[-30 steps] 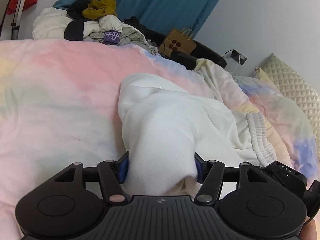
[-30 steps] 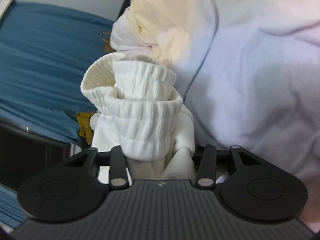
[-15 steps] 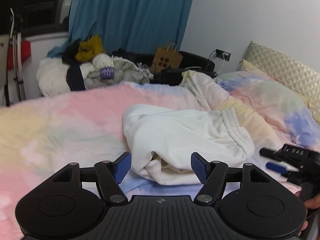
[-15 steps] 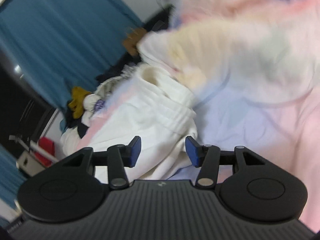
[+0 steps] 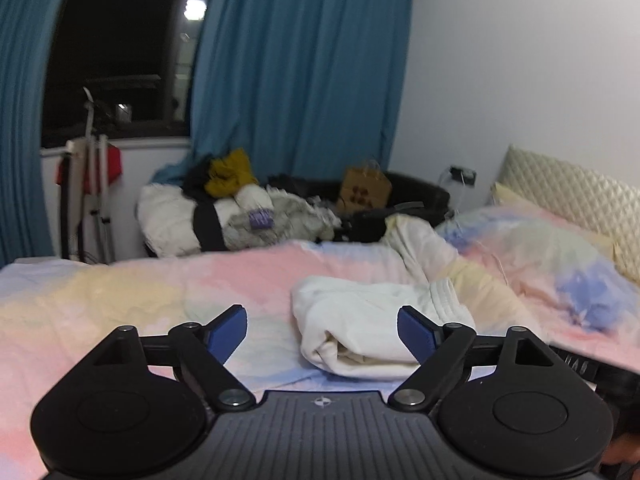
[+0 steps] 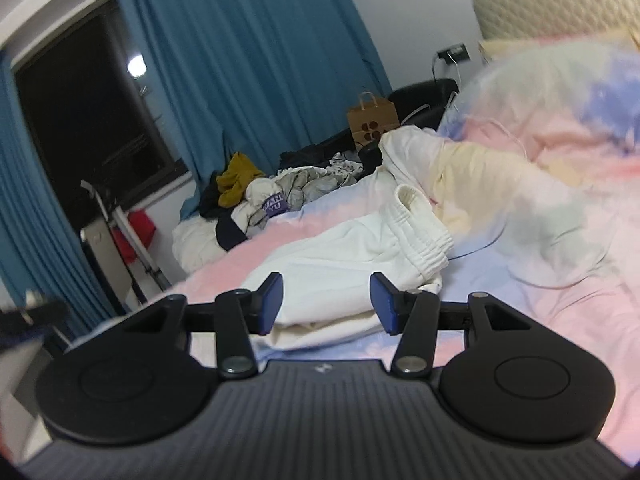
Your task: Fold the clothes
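The left black two-finger gripper with blue pads [image 5: 322, 330] is held above the surface, aimed slightly downward, and its jaws are opening, standing wide with nothing between the pads. Its blue pads [image 5: 226, 332] angle outward on black linkage arms that fan from a ribbed dark body with round discs on either side. The right black two-finger gripper with blue pads [image 6: 325, 304] also points slightly downward; its jaws stand parted at a moderate width, and nothing is pressed between its pads [image 6: 271, 302]. In the left wrist view a sliver of the person's hand [image 5: 618, 454] shows at the lower right edge.
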`<state>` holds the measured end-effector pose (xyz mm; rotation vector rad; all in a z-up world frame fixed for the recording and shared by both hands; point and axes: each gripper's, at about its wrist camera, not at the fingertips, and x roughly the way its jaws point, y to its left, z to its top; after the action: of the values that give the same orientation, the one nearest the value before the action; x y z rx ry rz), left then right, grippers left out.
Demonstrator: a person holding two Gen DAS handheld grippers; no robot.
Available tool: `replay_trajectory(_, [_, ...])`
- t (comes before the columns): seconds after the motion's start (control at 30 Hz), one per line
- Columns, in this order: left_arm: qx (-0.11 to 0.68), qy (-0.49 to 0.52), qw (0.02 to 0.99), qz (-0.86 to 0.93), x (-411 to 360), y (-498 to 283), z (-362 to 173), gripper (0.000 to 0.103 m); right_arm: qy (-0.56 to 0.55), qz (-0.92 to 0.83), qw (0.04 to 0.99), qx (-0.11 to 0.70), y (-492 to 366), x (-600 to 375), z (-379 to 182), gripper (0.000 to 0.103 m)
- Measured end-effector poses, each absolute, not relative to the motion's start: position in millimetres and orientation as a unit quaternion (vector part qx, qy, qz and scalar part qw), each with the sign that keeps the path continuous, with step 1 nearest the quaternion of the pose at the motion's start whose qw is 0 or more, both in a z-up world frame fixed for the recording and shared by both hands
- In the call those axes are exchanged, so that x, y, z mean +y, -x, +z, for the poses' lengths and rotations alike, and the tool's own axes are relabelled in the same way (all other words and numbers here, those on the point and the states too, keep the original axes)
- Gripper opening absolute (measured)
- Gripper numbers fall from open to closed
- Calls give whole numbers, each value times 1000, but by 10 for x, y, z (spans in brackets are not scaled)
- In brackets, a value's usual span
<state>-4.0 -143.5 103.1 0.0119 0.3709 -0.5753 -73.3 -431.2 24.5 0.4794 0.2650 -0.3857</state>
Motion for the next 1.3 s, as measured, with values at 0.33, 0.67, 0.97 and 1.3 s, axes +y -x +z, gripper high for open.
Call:
replay_trajectory(0.33, [190,-72,930,-307,-1336,422,830,93,-160,-189,957,148,969,-3766,399,52])
replay_trajectory(0.67, [211,-57,928,-303,-1010,283,490,99,-119,-191,961,159,946,-3436,308,52])
replay_trajectory(0.97, [207,-65,935,-282,-775,275,410,103,-108,-191,963,155,940,-3321,280,74])
replay_trajectory(1.3, [210,-56,936,-277,-772,258,366,103,-103,-197,961,167,967,-3291,266,95])
